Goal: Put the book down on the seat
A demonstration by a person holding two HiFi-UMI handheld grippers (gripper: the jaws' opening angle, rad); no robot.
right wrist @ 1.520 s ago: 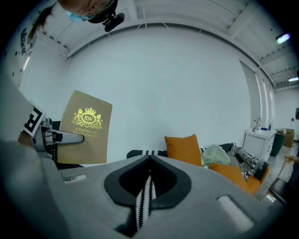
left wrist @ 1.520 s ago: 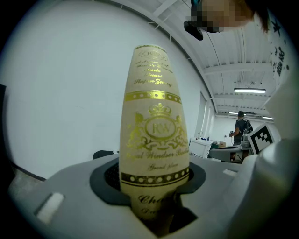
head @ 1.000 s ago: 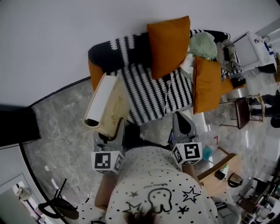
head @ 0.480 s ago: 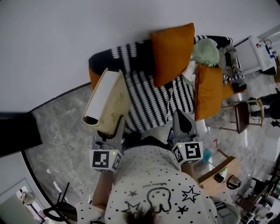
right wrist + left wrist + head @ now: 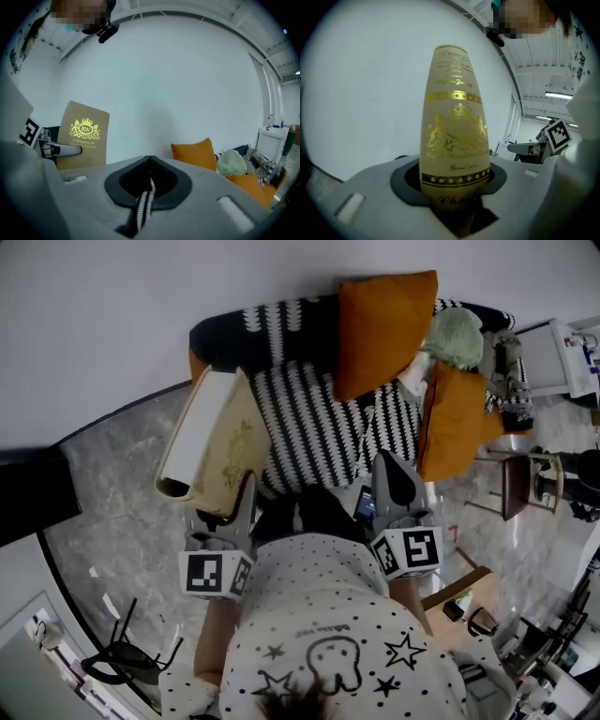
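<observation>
Left gripper (image 5: pixel 454 187) fingers clamp the book (image 5: pixel 454 108); right gripper (image 5: pixel 149 160) fingers seem closed, empty.

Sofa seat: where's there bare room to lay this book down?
The striped seat is bare from the sofa's left end, beside the book, across to the upright orange cushion; that stretch looks wide enough. The right end is crowded: a second orange cushion lies there, with a pale green bundle behind it.

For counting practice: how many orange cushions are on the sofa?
2. One cushion leans against the sofa back; the other cushion stands toward the right end. More may be hidden.
</observation>
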